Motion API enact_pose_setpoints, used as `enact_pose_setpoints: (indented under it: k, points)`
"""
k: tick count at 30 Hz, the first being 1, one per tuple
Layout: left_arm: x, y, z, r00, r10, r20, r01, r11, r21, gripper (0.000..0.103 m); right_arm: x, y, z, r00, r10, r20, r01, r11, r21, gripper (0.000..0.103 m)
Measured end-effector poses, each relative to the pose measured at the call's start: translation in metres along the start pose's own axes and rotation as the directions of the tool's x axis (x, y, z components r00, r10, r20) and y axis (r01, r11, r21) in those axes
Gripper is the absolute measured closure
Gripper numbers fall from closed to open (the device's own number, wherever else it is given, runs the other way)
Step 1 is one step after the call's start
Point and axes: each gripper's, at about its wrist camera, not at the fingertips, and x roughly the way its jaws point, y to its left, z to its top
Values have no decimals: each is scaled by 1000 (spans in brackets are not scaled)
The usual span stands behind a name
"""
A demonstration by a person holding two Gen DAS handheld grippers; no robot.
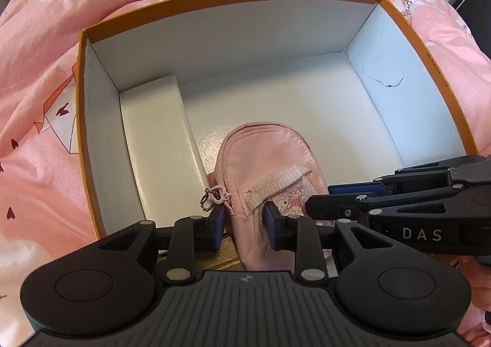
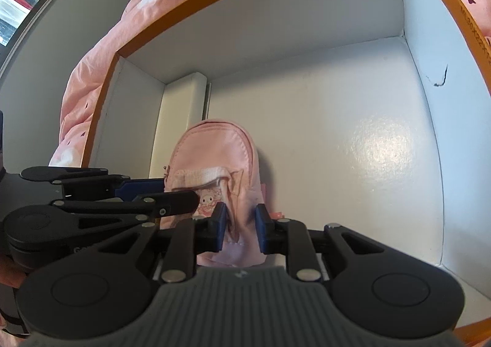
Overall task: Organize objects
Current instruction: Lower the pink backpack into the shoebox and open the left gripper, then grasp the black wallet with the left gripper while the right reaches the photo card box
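A small pink backpack-shaped pouch [image 1: 270, 181] — cartoon print on its front pocket, bead chain at the zipper — lies inside an orange-rimmed box [image 1: 80, 107] (white within), near its front wall, top pointing inward.

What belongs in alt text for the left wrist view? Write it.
The left gripper straddles the lower end of a small pink pouch inside an open orange box with white walls. The right gripper reaches in from the right, over pink bedding.
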Motion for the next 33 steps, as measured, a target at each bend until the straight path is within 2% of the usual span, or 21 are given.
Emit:
enact_pose_setpoints:
  k: [4,5,7,8,11,13,18,20,22,24,26,28,30,31,33]
  points:
    - [-17,0,-4,997,14,71,-13,1000,-16,70,-15,3,-2,999,4,48,-3,1000,-22,76]
    - [-24,0,-5,995,20,97,-18,1000,-23,70,-20,5,-3,998,3,69,0,999,-35,71]
    - [-42,0,-11,987,12,161,-5,999,-44,70,-35,11,-6,993,3,114,5,998,-68,65]
    - [-52,-1,-15,980,4,197,6,999,-52,70,-43,14,-8,990,4,143,9,996,-91,65]
    - [-85,-10,-30,958,4,288,14,998,-60,69,-70,23,-19,973,9,229,29,986,-162,61]
    - [-105,-19,-42,939,21,342,-1,998,-59,62,-88,28,-30,955,15,297,47,978,-201,60]
    - [-140,-41,-73,878,79,472,-43,995,-86,58,-128,31,-62,904,28,427,96,959,-265,60]
    - [-145,-51,-84,860,94,502,-59,995,-86,48,-140,30,-72,898,6,440,134,949,-285,60]
    - [-146,-57,-93,852,116,510,-73,992,-105,40,-147,30,-81,905,-22,425,171,934,-315,60]
    - [-140,-61,-102,864,126,488,-68,989,-134,40,-143,31,-89,923,-51,382,191,921,-339,60]
    - [-128,-59,-109,897,77,435,-7,987,-160,41,-139,26,-95,941,-70,331,186,924,-335,59]
    - [-109,-52,-117,930,14,367,76,970,-230,42,-128,20,-101,955,-84,283,176,933,-315,59]
    - [-89,-44,-122,945,-5,327,106,951,-292,42,-118,15,-105,962,-102,252,179,935,-305,58]
    - [-79,-40,-122,954,5,298,97,941,-324,43,-114,13,-105,964,-113,241,186,934,-305,53]
    - [-63,-35,-124,961,20,276,87,925,-369,43,-107,9,-109,966,-121,228,188,933,-305,52]
